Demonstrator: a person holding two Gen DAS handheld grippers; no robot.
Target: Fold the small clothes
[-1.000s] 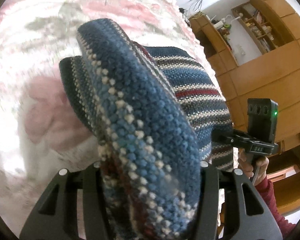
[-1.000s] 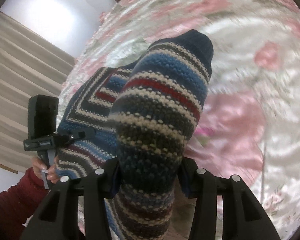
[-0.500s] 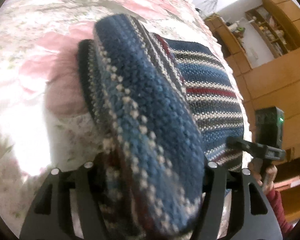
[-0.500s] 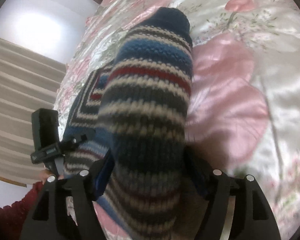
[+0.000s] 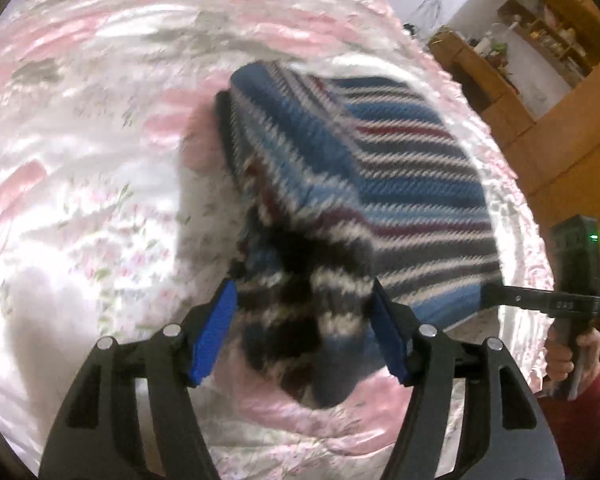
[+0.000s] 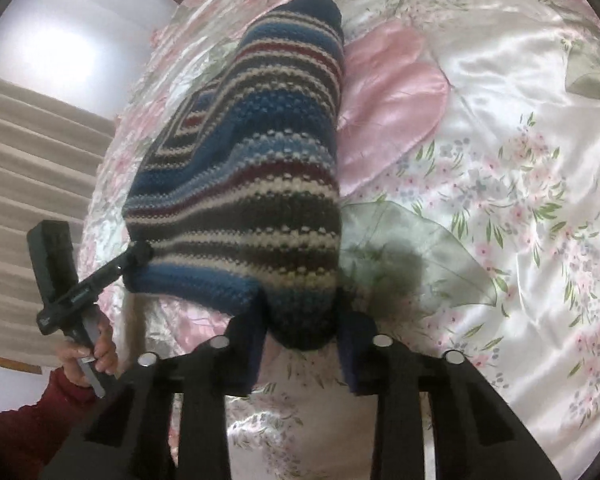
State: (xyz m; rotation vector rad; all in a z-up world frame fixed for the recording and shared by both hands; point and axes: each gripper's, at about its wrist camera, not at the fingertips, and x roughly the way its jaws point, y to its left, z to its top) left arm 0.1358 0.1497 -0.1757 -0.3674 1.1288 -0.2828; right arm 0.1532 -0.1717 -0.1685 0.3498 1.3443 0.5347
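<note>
A striped knit garment (image 5: pixel 380 168) in blue, white, grey and dark red lies spread and doubled over on the floral bedspread (image 5: pixel 80 160). My left gripper (image 5: pixel 306 308) is shut on one bunched end of it, which fills the gap between the blue pads (image 5: pixel 216 320). The image there is blurred. In the right wrist view the garment (image 6: pixel 260 168) stretches away over the bedspread (image 6: pixel 500 160), and my right gripper (image 6: pixel 304 328) holds its near rounded end between its fingers. Each view shows the other gripper touching a garment corner, the right gripper (image 5: pixel 488 296) and the left gripper (image 6: pixel 140 256).
A hand in a red sleeve (image 6: pixel 84 352) holds the left gripper's handle. Wooden shelves and cupboards (image 5: pixel 540 60) stand beyond the bed's right side. Beige curtains (image 6: pixel 32 160) hang past its left edge. Satin bedspread extends to the right (image 6: pixel 520 240).
The garment was held up close to both cameras. It has come down and now lies stretched on the bedspread, with both grippers farther back at its near ends.
</note>
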